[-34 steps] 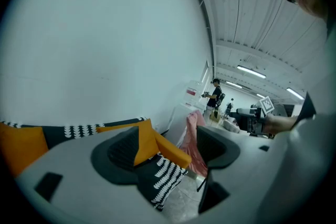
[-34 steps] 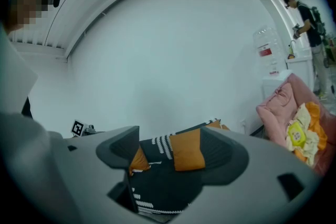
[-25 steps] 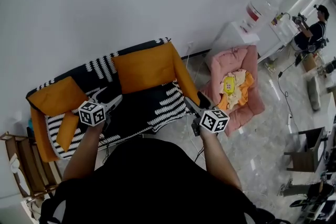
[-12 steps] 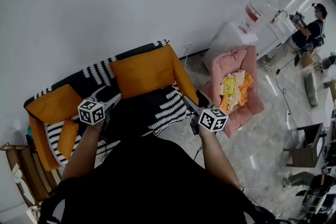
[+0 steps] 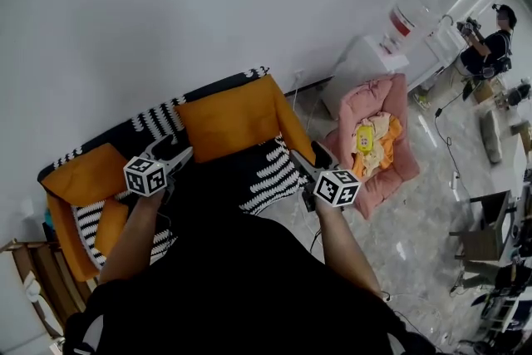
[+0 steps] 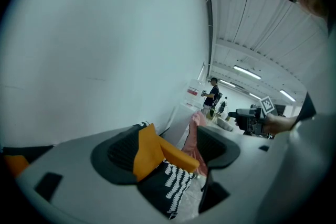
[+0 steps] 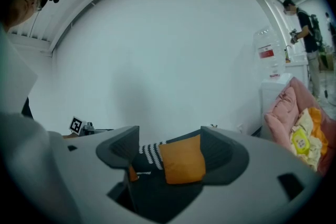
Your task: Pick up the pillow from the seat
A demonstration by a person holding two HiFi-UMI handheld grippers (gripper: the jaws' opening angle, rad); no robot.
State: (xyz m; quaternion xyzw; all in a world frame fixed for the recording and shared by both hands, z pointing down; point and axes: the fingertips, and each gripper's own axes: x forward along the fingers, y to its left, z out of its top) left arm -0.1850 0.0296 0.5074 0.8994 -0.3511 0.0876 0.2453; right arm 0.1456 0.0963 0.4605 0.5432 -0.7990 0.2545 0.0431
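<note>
A large orange pillow leans against the back of a black-and-white striped sofa. It also shows between the jaws in the left gripper view and the right gripper view. My left gripper hovers over the seat just left of this pillow, jaws open and empty. My right gripper hangs off the sofa's right end, open and empty too. A second orange pillow sits at the sofa's left end, and a smaller one lies below it.
A pink armchair heaped with clothes stands right of the sofa. A white cabinet with a water bottle is behind it. A wooden rack stands at the sofa's left end. A person stands far right. A white wall backs the sofa.
Both grippers have edged closer to the sofa back, jaws unchanged. The person's body now hides more of the front of the seat.
</note>
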